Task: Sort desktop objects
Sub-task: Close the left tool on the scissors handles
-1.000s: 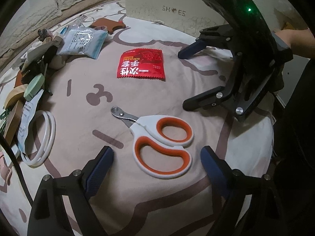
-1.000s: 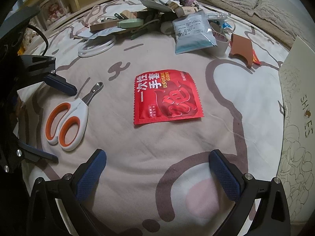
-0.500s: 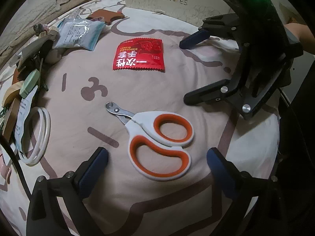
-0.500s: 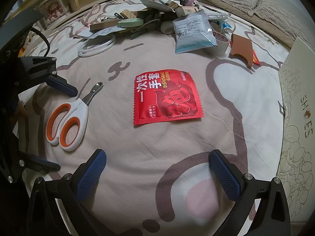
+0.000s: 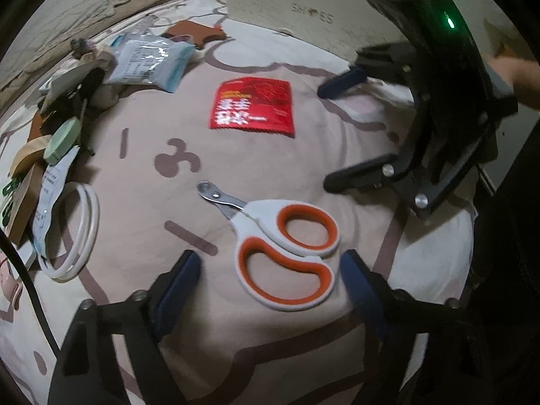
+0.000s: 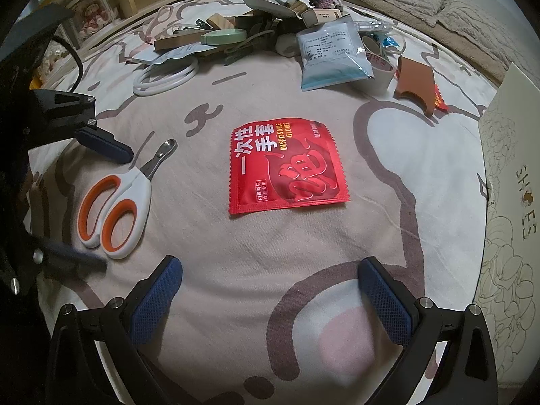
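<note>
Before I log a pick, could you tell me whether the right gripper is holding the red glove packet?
No, the red glove packet lies flat, clear of the open right gripper.

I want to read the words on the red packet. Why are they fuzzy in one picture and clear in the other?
In the left wrist view the red packet is smeared by motion blur, so its letters run together. In the right wrist view the same packet is sharp and "DISPOSABLE GLOVES" reads plainly. Both views are dim and bulge like a fishbowl, bending things near the edges, such as the shoe box.
</note>
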A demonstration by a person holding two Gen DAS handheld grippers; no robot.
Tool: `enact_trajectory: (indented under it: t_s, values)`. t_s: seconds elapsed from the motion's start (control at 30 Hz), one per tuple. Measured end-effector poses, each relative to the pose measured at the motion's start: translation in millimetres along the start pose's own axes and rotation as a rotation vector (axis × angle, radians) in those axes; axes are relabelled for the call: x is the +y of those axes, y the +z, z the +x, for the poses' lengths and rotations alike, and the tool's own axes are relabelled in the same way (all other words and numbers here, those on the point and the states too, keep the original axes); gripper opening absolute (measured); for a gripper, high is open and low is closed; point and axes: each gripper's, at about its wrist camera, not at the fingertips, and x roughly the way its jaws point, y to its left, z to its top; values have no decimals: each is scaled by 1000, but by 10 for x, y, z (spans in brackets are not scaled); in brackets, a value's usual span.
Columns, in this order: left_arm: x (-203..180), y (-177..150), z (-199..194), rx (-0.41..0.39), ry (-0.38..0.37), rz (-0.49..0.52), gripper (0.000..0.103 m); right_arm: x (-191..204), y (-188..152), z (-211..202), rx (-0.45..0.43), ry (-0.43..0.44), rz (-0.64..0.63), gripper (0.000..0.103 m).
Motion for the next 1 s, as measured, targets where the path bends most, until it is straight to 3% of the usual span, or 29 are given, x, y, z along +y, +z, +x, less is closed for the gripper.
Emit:
enact_trajectory:
  t_s: [0.2,0.37,0.43,1.0]
  values:
    - [-21,22,-16,-14,-2,15,74,2,36,4,22,5,-19,103]
    - [-96,51,-37,-35,-8,38,61,19,60,-22,11,10,-76,103]
    - [120,15,-92,-43,-13,38,56,40,82,-38,4,2,-107,103]
    - [431,-95,-350,-101,3,-32,55,-143,410,-84,-47,-50,-24,103]
